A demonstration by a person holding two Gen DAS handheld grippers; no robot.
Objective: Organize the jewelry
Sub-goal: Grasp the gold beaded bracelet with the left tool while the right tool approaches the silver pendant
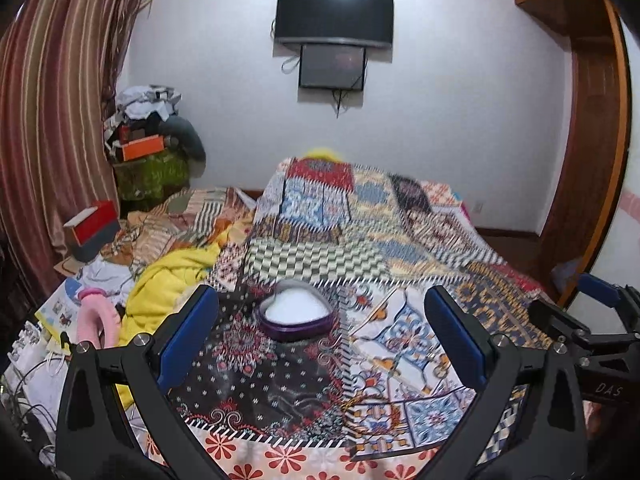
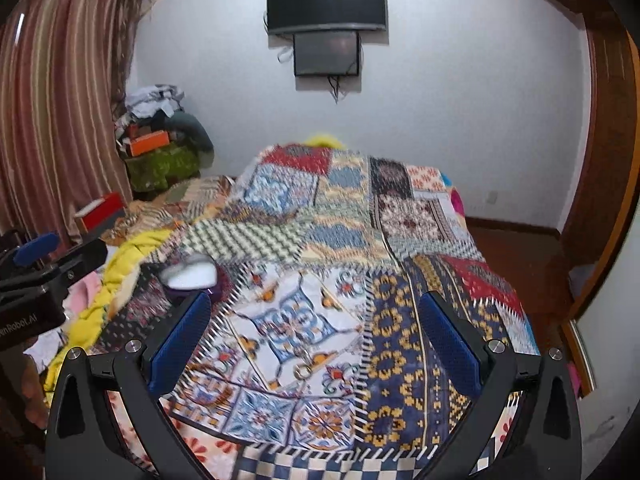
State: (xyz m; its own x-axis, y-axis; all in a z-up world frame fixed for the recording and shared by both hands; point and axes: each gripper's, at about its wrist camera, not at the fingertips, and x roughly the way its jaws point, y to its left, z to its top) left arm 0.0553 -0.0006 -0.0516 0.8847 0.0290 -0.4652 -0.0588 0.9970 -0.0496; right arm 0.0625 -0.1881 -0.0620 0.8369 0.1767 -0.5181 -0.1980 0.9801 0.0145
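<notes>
A purple heart-shaped box [image 1: 296, 314] with a white lining stands open on the patchwork bedspread [image 1: 360, 240]. My left gripper [image 1: 321, 300] is open, its blue pads on either side of the box and just short of it, holding nothing. In the right wrist view two small metal rings [image 2: 303, 369] lie on a white-and-blue patch. My right gripper [image 2: 316, 304] is open above them and empty. The box [image 2: 192, 276] shows blurred beyond its left finger. Each gripper appears at the edge of the other's view: the right gripper [image 1: 592, 320] and the left gripper [image 2: 40, 272].
A yellow blanket [image 1: 160, 284], a pink item [image 1: 96, 316] and papers crowd the bed's left side, with a red box [image 1: 94, 226] behind. A pile of clothes [image 1: 152, 132] stands by the striped curtain. A TV [image 1: 334, 14] hangs on the wall and a wooden frame [image 1: 596, 140] rises at right.
</notes>
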